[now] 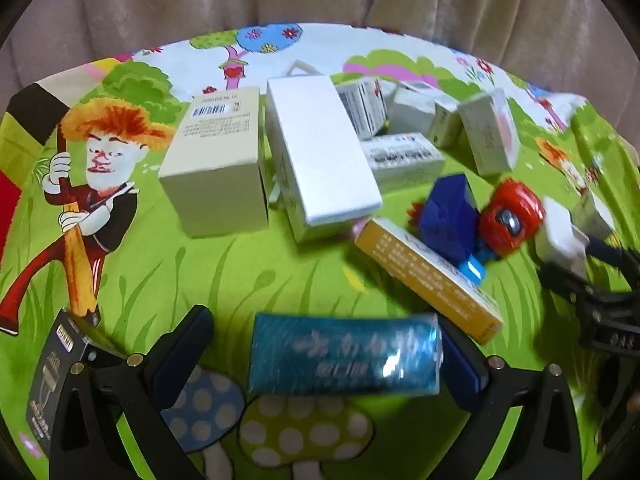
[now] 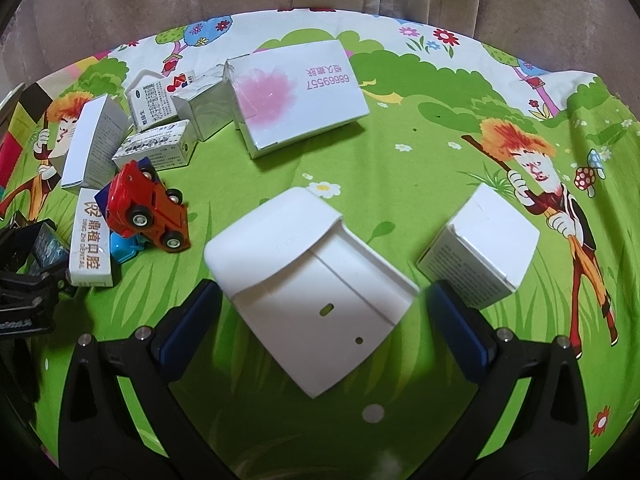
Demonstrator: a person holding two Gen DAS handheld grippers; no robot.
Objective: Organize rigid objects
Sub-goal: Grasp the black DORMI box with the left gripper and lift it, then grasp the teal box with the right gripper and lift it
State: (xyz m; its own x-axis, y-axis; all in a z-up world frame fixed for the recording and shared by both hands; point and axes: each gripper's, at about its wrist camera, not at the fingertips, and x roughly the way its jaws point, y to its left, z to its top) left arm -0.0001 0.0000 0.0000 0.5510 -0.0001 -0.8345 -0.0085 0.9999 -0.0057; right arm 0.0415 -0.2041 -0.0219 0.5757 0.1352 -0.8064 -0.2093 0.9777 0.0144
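A: What sits in front of the left gripper (image 1: 320,364)?

B: A teal box (image 1: 344,354) lying flat on the cloth-covered desk (image 1: 168,264), between jaws spread wide. The right pad looks to be at its end, though blur hides whether they touch. It's cardboard under shiny film: light, stiff, likely slippery. I'd take it across its 2 short ends and squeeze gently.

A: And the right gripper (image 2: 320,312)?

B: Also wide open, gripping nothing. A white plastic holder (image 2: 316,284) lies tilted between the jaws, clear of both pads. Hard, smooth, light; its curved hood could slip, so the 2 straight side walls are the better hold. A small white box (image 2: 484,248) rests just beside the right pad.
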